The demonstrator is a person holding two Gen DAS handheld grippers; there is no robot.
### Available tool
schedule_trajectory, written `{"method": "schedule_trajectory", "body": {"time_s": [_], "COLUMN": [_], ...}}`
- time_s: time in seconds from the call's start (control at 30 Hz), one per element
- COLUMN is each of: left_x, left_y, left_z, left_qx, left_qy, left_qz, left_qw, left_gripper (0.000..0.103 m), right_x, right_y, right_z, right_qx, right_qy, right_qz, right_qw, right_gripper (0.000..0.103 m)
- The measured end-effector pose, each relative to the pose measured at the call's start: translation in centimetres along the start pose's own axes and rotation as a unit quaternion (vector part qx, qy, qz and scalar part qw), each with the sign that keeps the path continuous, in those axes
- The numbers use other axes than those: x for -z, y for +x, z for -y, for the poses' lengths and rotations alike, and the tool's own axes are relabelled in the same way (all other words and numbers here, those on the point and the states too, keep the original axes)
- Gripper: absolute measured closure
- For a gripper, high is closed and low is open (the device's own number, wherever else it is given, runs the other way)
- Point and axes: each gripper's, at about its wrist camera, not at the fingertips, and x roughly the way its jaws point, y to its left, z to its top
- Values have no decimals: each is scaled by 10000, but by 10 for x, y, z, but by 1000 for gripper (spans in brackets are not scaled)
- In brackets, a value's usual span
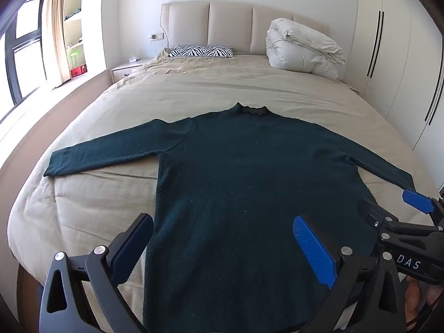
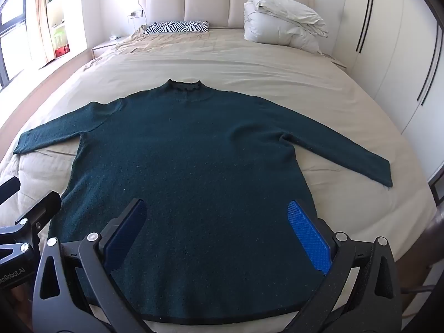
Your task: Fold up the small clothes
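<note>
A dark green long-sleeved sweater (image 1: 236,172) lies flat on the beige bed (image 1: 194,88), collar away from me, both sleeves spread out to the sides. It also shows in the right wrist view (image 2: 188,152). My left gripper (image 1: 222,247) is open and empty, hovering above the sweater's lower hem area. My right gripper (image 2: 219,233) is open and empty, also above the lower part of the sweater. The right gripper shows at the right edge of the left wrist view (image 1: 399,213), near the right sleeve's cuff.
A zebra-print pillow (image 1: 201,52) and a folded white duvet (image 1: 302,47) lie by the padded headboard (image 1: 230,25). A nightstand (image 1: 127,68) and window stand at left, white wardrobes (image 1: 399,55) at right. The bed (image 2: 222,61) stretches beyond the collar.
</note>
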Motion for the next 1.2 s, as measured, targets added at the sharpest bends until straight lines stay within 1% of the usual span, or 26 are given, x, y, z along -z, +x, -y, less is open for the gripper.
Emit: {"method": "schedule_trajectory", "body": {"time_s": [0.33,0.8,1.2], "left_x": [-3,4,3], "left_y": [0,0,1], "left_z": [-2,-4,-3], "left_qx": [10,-26,-43], "left_qy": [47,19,20], "left_qz": [38,8,3], "left_qw": [10000,10000,10000], "left_gripper": [0,0,0], "right_x": [1,1,6], "right_y": [2,2,3], "right_z": [-3,-3,-3], "right_qx": [22,-7,-27], "right_qy": [-29,-12,-4], "right_qz": [-17,-36,-58], "right_qw": [10000,10000,10000], "right_gripper": [0,0,0]}}
